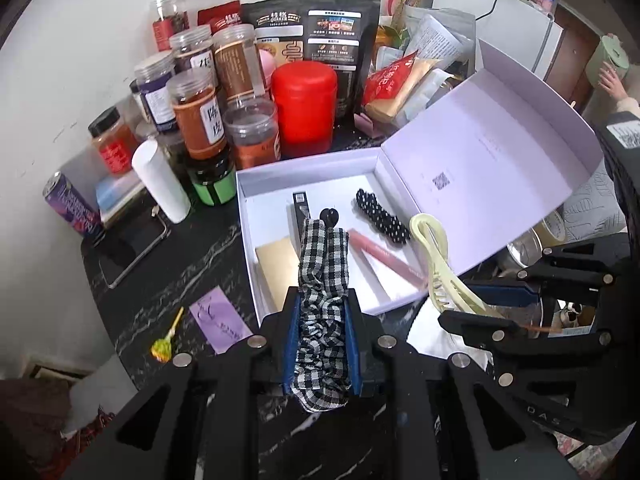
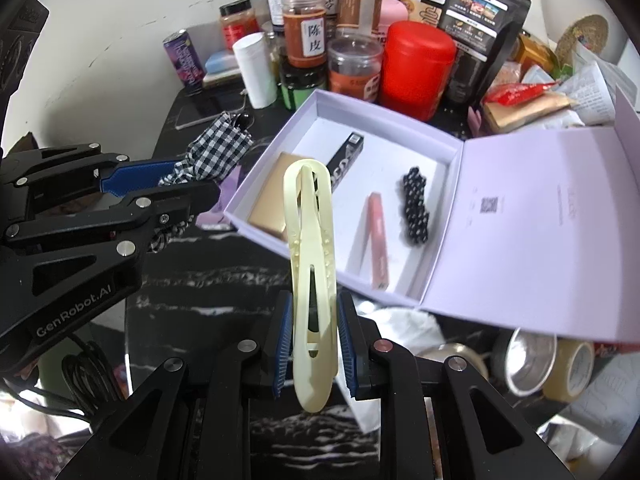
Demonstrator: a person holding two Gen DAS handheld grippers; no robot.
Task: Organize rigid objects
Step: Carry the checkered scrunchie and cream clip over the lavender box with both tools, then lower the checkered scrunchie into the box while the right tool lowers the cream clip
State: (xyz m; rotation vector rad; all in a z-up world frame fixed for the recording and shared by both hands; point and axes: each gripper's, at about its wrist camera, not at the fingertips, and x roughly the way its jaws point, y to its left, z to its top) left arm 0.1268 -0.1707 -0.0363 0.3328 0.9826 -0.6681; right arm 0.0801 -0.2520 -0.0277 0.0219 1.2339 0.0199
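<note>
My left gripper [image 1: 322, 300] is shut on a black-and-white checked fabric hair clip [image 1: 323, 280], held over the front edge of an open white box [image 1: 248, 216]. My right gripper [image 2: 312, 312] is shut on a pale yellow hair claw [image 2: 310, 240], held just before the box [image 2: 272, 176]. In the box lie a gold card [image 1: 276, 264], a black tube [image 1: 301, 204], a pink tube [image 1: 384, 258] and a black dotted hair clip [image 1: 383, 216]. The right gripper with the claw [image 1: 436, 264] also shows in the left wrist view.
Spice jars [image 1: 196, 116], a red canister [image 1: 305, 104], a black pouch [image 1: 316, 40] and a white bottle [image 1: 160, 180] crowd behind the box. A phone [image 1: 132, 248], a lollipop [image 1: 164, 344] and a purple slip [image 1: 218, 320] lie left. The box lid [image 1: 492, 160] stands open right.
</note>
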